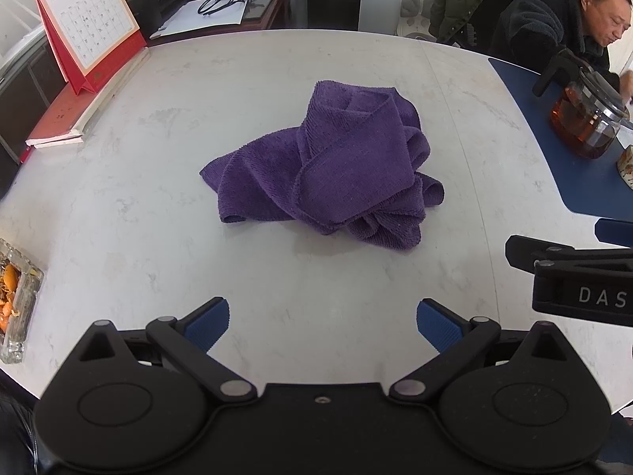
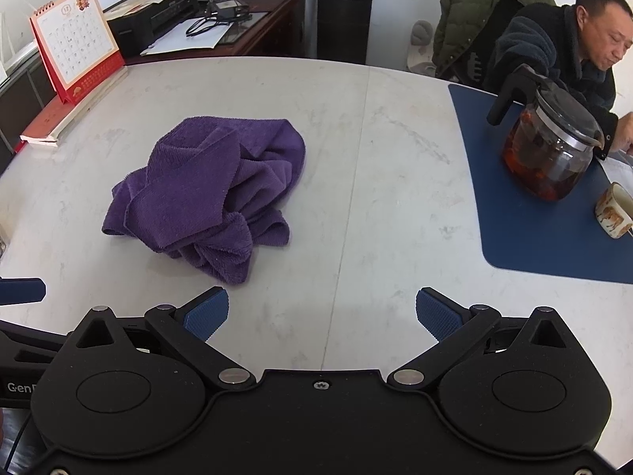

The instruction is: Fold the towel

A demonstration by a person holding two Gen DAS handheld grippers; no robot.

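A purple towel (image 1: 328, 166) lies crumpled in a heap on the white marble table (image 1: 158, 198), with one flat band draped over its top. My left gripper (image 1: 322, 322) hovers open near the table's front edge, short of the towel, with nothing between its blue pads. In the right wrist view the same towel (image 2: 209, 194) sits ahead and to the left. My right gripper (image 2: 322, 312) is open and holds nothing, standing to the right of the towel's near corner. Part of the right gripper's body (image 1: 573, 273) shows at the right edge of the left wrist view.
A red desk calendar (image 1: 87, 27) stands on a book at the far left. A glass ashtray with orange peel (image 1: 16, 301) sits at the near left. At the right, a blue mat (image 2: 546, 221) carries a glass teapot (image 2: 550, 150) and a cup (image 2: 615, 209); a seated person (image 2: 561, 51) is beside it.
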